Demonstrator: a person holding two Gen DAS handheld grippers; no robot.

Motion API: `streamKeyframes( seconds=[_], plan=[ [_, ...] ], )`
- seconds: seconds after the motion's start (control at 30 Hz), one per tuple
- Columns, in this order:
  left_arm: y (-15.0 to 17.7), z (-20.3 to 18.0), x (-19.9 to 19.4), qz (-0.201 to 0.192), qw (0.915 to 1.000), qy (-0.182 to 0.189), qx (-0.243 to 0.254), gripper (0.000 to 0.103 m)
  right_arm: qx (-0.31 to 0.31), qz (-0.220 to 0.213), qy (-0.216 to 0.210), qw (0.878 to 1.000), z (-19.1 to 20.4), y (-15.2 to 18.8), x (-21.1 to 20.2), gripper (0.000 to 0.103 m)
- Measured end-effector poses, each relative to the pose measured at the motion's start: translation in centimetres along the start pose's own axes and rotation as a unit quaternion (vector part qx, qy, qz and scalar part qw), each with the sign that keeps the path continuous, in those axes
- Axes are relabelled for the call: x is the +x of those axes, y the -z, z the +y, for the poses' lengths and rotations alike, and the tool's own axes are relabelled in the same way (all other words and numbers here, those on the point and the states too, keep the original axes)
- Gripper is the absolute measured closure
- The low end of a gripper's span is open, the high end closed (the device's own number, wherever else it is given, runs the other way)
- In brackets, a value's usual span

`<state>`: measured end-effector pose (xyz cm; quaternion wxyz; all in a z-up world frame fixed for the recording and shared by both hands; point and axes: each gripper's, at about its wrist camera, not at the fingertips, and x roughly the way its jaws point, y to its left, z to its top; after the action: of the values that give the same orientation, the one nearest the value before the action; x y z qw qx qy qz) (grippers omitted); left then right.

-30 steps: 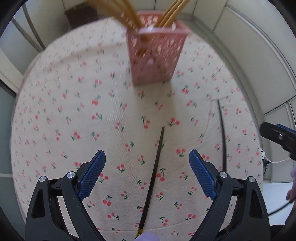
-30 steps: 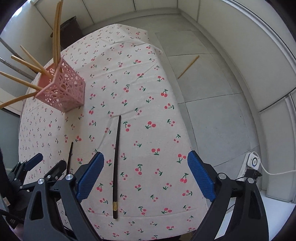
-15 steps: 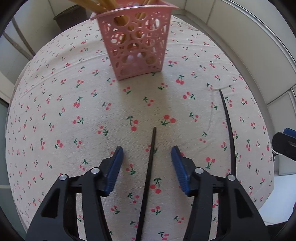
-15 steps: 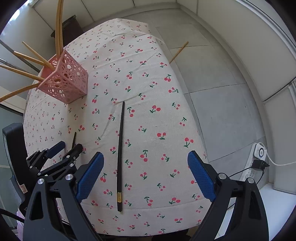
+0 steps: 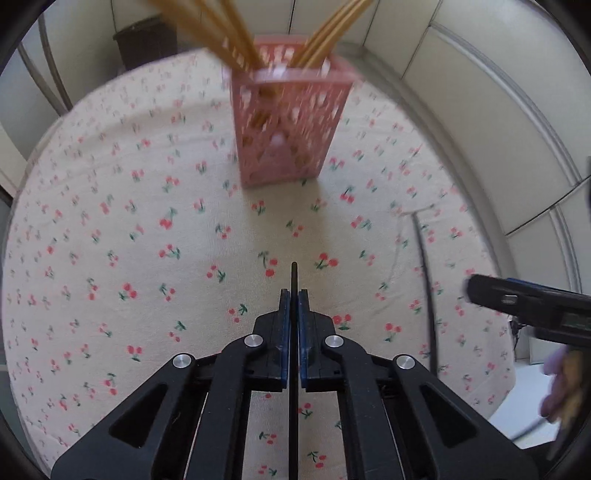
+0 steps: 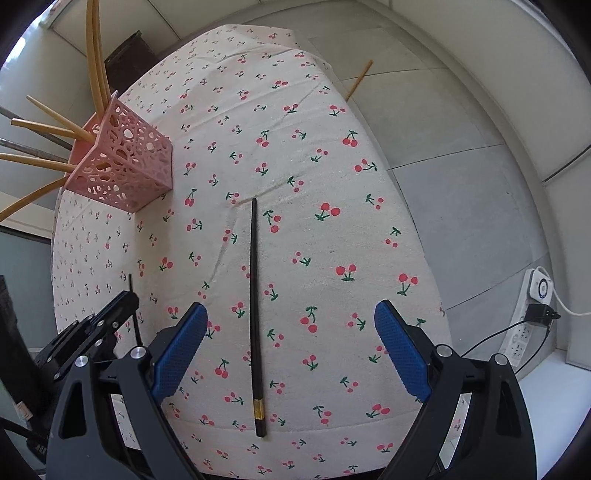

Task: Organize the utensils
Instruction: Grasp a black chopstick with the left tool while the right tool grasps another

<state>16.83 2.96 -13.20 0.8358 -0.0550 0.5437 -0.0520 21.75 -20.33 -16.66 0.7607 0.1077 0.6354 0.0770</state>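
My left gripper (image 5: 294, 295) is shut on a black chopstick (image 5: 294, 277), whose tip sticks out ahead of the blue pads above the cherry-print tablecloth (image 5: 110, 240). A pink perforated holder (image 5: 288, 125) with several wooden chopsticks (image 5: 221, 33) stands ahead of it. In the right wrist view my right gripper (image 6: 291, 347) is open, its pads either side of a second black chopstick (image 6: 254, 295) lying flat on the cloth. The left gripper (image 6: 118, 306) shows at lower left there, the holder (image 6: 122, 166) at far left. The second chopstick also shows in the left wrist view (image 5: 424, 277).
The table's right edge drops to a grey tiled floor (image 6: 461, 184), where one wooden chopstick (image 6: 358, 81) lies. A white power strip with a plug (image 6: 532, 310) sits on the floor at right. A dark bin (image 5: 144, 40) stands behind the table.
My left gripper has closed on the black chopstick and lifted it off the cloth, moving back from the holder. My right gripper has moved closer over the second chopstick, still open.
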Motion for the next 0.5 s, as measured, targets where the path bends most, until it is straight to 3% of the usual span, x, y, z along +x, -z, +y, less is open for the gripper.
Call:
streamKeyframes(
  seconds=[0.17, 0.4, 0.43, 0.5],
  plan=[
    [0.2, -1.2, -5.4, -0.057, 0.9981, 0.009, 0.021, 0.1, 0.007, -0.008, -0.003, 1.0, 1.2, -0.8, 0.6, 0.014],
    [1.1, -0.4, -9.1, -0.095, 0.9954, 0.012, 0.009, 0.1, -0.001, -0.023, 0.017, 1.0, 3.0, -2.0, 2.3, 0.015],
    [1.1, -0.4, -9.1, -0.099, 0.995, 0.013, 0.006, 0.1, -0.008, -0.028, 0.023, 0.999, 3.3, -2.1, 2.6, 0.019],
    [1.0, 0.0, -9.7, -0.108, 0.994, 0.017, 0.002, 0.1, -0.021, -0.031, 0.037, 0.999, 4.1, -2.3, 3.6, 0.045]
  ],
)
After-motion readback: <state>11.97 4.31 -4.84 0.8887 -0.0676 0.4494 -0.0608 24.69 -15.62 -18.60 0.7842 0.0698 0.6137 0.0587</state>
